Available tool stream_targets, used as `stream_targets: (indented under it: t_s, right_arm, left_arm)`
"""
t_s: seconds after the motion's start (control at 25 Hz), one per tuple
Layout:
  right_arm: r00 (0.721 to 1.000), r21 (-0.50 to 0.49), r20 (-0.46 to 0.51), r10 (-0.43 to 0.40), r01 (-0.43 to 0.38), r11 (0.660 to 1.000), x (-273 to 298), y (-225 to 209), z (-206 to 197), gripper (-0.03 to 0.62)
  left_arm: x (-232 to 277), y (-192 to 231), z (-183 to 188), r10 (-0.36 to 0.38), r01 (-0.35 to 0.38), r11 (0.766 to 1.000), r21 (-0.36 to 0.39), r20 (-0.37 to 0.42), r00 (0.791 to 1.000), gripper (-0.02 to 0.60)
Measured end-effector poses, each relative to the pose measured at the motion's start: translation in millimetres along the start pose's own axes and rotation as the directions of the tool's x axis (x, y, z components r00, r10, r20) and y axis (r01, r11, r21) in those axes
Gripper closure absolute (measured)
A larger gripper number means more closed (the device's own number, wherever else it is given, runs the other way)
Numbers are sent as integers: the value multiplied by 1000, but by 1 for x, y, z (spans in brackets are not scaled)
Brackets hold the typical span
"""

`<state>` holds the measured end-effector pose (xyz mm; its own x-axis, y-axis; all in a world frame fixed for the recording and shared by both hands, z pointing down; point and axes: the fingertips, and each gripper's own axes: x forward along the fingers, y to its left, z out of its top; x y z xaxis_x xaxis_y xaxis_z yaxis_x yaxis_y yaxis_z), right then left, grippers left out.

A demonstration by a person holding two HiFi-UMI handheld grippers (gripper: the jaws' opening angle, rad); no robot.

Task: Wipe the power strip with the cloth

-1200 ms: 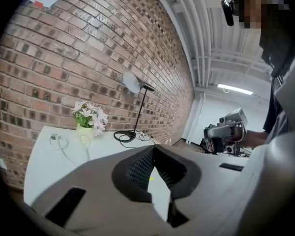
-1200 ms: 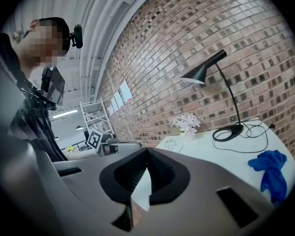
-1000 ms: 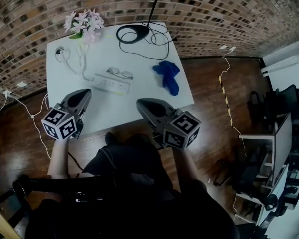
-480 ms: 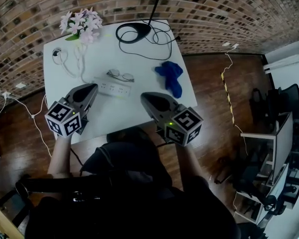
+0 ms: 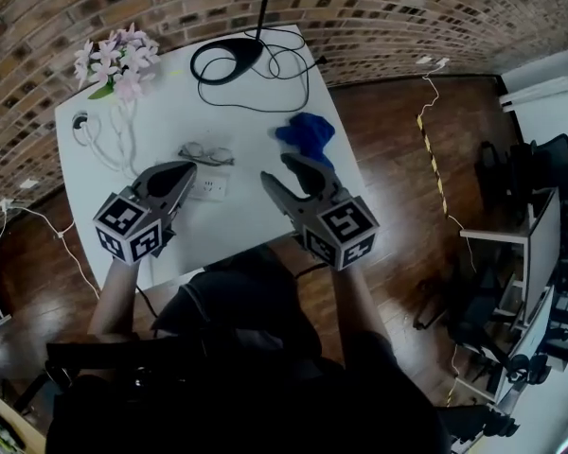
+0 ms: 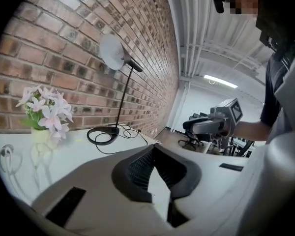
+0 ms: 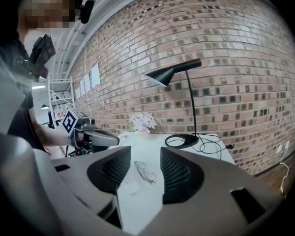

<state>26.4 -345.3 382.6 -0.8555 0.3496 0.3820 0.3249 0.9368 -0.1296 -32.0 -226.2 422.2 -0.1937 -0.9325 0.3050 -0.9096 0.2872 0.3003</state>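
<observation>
Where the head view looks down, a white table (image 5: 237, 112) stands against a curved brick wall (image 5: 379, 12), with dark wooden floor (image 5: 388, 140) to its right and office chairs and desks at the far right edge. On the table are pink flowers (image 5: 114, 57), a lamp base (image 5: 222, 60) with a looping black cable, a white cord (image 5: 87, 129) and a pair of glasses (image 5: 206, 152). The power strip (image 5: 211, 188) lies near the front edge, partly hidden by the tip of the left gripper (image 5: 185, 170), whose jaws are closed together. The blue cloth (image 5: 306, 132) sits crumpled by the table's right edge, just past the tip of the right gripper (image 5: 282, 170); whether they touch cannot be told.

In the left gripper view, the jaws meet with nothing held. Beyond them the tabletop runs along the brick wall, with the flowers at the left, the black lamp (image 6: 119, 58) in the middle, and a bright room with ceiling lights behind. The right gripper shows at the right, in a person's hand.

In the right gripper view, the jaws stand wide apart, having just been opening, and grip nothing. Bare tabletop and the glasses (image 7: 145, 171) show through the gap. The left gripper (image 7: 91, 134) hovers at the left.
</observation>
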Motion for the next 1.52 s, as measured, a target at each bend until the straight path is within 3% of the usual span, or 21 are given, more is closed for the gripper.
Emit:
stream_targets:
  t_s: [0.28,0.56,0.92,1.16,1.36,1.52]
  right_arm:
    - [991,7,-32,-127,128,992,-12,-65,-19,398]
    - [948,-19,-162,-275,276,961,-3,-149,-65,398]
    - [902,-25,-337,-270,278,960,25,-186,-134,398]
    - [885,-32,-385,-260,269,963,36,-189,-153,398]
    - [844,-141,-463,-272,233,962,41,-188,-183,398]
    - [858,-118,-432,-277,251,961,46,-191,-187,398]
  left_arm:
    - [34,3,-14,-18,17,1000,-10,-76,997,591]
    - [39,26,-25,36,-41,998,-39,-128,991,591]
    - [49,34,-38,39,-49,997,-52,-179,983,591]
    - [74,24,-42,-24,15,999,-43,-215,976,591]
    - [101,4,-51,-96,94,995,-19,-262,960,591]
    - [111,-3,-52,-116,117,993,-10,-278,954,591]
